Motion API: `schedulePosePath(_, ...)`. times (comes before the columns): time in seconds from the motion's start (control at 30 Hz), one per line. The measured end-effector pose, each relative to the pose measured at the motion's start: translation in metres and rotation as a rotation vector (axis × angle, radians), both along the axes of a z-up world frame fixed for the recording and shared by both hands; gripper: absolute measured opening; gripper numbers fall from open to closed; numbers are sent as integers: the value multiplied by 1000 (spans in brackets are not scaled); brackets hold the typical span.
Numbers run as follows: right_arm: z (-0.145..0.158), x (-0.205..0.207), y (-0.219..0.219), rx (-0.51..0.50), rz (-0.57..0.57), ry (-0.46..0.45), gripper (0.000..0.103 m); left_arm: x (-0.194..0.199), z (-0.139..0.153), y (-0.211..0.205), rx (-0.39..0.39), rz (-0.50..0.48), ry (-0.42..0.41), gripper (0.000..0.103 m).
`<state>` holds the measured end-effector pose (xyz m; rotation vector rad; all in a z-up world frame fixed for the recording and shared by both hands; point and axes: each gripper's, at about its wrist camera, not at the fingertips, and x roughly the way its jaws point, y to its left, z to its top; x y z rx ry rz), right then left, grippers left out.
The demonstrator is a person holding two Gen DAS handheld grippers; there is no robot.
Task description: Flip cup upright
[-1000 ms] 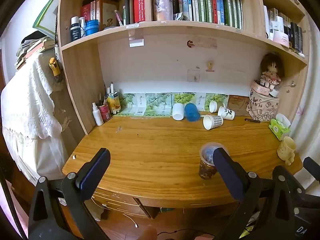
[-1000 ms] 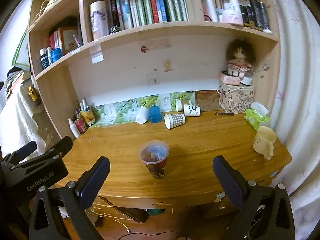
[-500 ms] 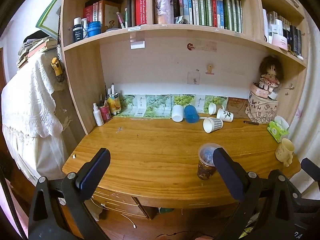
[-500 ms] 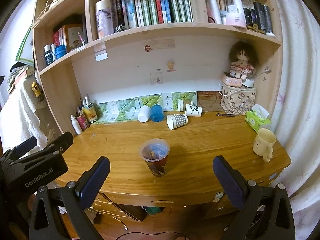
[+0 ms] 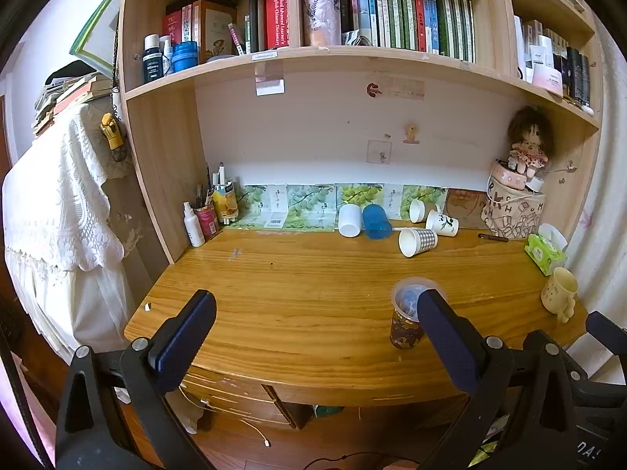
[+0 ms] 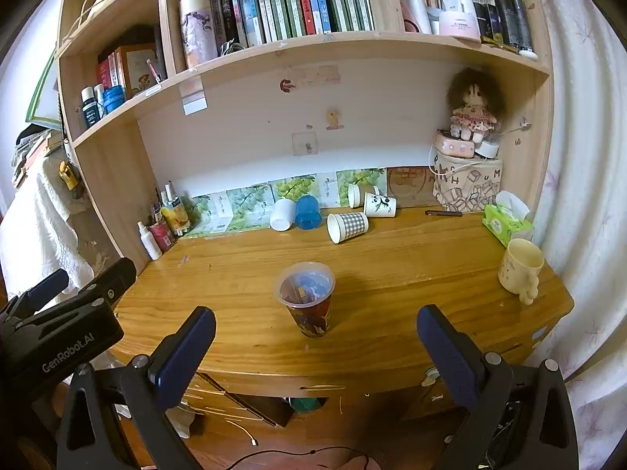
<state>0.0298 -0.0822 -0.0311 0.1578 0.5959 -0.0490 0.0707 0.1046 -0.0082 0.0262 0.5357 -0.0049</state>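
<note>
A clear plastic cup with a brown printed base [image 6: 307,299] stands upright near the front edge of the wooden desk [image 6: 411,274]. It also shows in the left wrist view [image 5: 405,319], partly behind the right finger. My right gripper [image 6: 315,346] is open and empty, held back from the desk with the cup ahead between its fingers. My left gripper [image 5: 317,338] is open and empty, off the desk's front edge to the left of the cup.
Several cups lie on their sides at the back of the desk: a checked paper cup [image 6: 347,227], a white cup [image 6: 283,214], a blue cup [image 6: 308,212]. A cream mug [image 6: 519,268] stands at the right edge. A green tissue pack [image 6: 505,224] and a doll on a basket [image 6: 468,180] stand at the back right. Bottles [image 6: 156,231] stand at the back left.
Both grippers have drawn back and risen slightly from the desk. The cup stays upright in place.
</note>
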Motion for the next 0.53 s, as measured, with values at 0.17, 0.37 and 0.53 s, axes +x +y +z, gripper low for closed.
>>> schedulePosePath(0.17,-2,1,4,2,10,12,103,-2,-2,5,-2,7,4,103)
schedulePosePath(0.37,-4,0,9,-6,23,23,103,-3,-4,6,-4,8,15,103)
schedulePosePath(0.53,-6,0,10,-4,18,36,103,-2,-6,5,-1,1,23,103)
